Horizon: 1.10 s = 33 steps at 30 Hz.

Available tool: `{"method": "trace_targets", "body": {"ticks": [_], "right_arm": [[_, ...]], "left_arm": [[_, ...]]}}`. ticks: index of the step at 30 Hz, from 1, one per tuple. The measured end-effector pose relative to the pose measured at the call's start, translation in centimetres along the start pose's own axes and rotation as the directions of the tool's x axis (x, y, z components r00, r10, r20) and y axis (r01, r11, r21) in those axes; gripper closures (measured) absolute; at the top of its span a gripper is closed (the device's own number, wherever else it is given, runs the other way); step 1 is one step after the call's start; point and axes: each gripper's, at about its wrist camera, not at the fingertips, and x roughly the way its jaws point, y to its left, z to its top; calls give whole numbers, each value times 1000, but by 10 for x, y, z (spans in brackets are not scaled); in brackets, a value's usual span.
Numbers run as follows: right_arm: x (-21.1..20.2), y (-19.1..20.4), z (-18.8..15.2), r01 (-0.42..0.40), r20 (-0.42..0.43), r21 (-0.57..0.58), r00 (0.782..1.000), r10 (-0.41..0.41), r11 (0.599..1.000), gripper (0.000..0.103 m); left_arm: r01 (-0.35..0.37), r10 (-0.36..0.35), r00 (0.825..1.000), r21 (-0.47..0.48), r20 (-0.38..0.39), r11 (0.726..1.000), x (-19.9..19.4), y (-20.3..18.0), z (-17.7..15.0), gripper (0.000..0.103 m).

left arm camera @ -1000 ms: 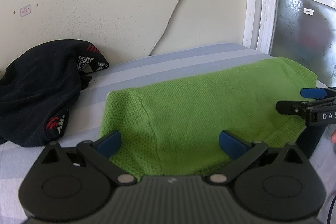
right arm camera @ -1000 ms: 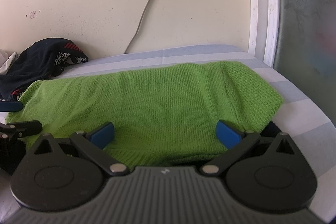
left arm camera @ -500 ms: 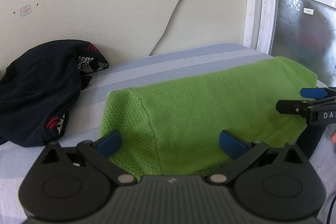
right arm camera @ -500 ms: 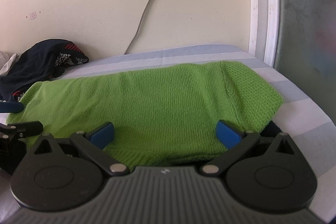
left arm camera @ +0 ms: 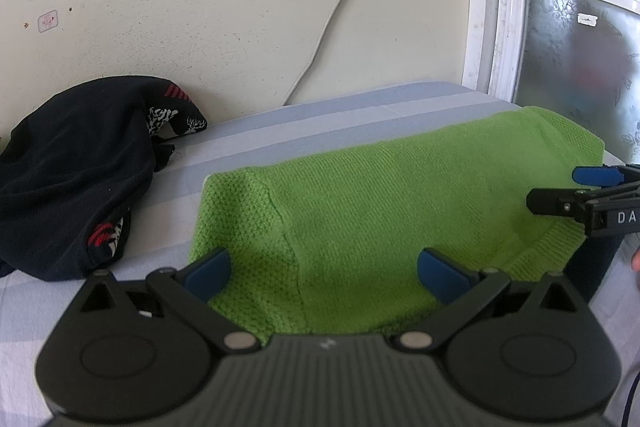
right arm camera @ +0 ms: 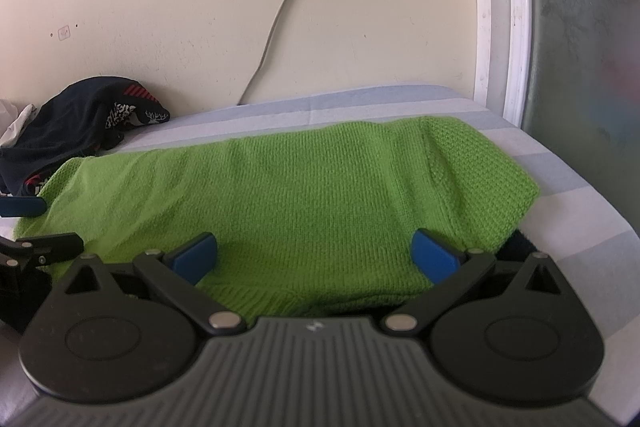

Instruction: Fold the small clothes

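A green knitted sweater (left arm camera: pixel 380 203) (right arm camera: pixel 280 195) lies flat across the striped bed. My left gripper (left arm camera: pixel 324 273) stands open at the sweater's near left edge, its blue pads over the knit with nothing between them. My right gripper (right arm camera: pixel 314 257) is open too, at the near right part of the hem. In the left wrist view the right gripper's fingers (left arm camera: pixel 560 201) reach in from the right edge. In the right wrist view the left gripper's fingers (right arm camera: pixel 44 247) show at the left edge. The sweater's near hem is hidden behind both gripper bodies.
A heap of dark clothes (left arm camera: pixel 76 171) (right arm camera: pixel 80 123) lies at the back left against the wall. A cable (left arm camera: pixel 320 39) taped to the wall runs down behind the bed (left arm camera: pixel 360 107). A frosted glass door (left arm camera: pixel 580 59) stands at the right, close to the bed's edge.
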Motion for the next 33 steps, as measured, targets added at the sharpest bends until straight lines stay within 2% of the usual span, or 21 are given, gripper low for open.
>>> {"method": "trace_targets", "body": {"ticks": [33], "right_arm": [[-1,2,1,-5,4,12,1000,5,1000,0]], "left_arm": [[11,-11,1000,2,-2,1000,0,2,0,0]]}}
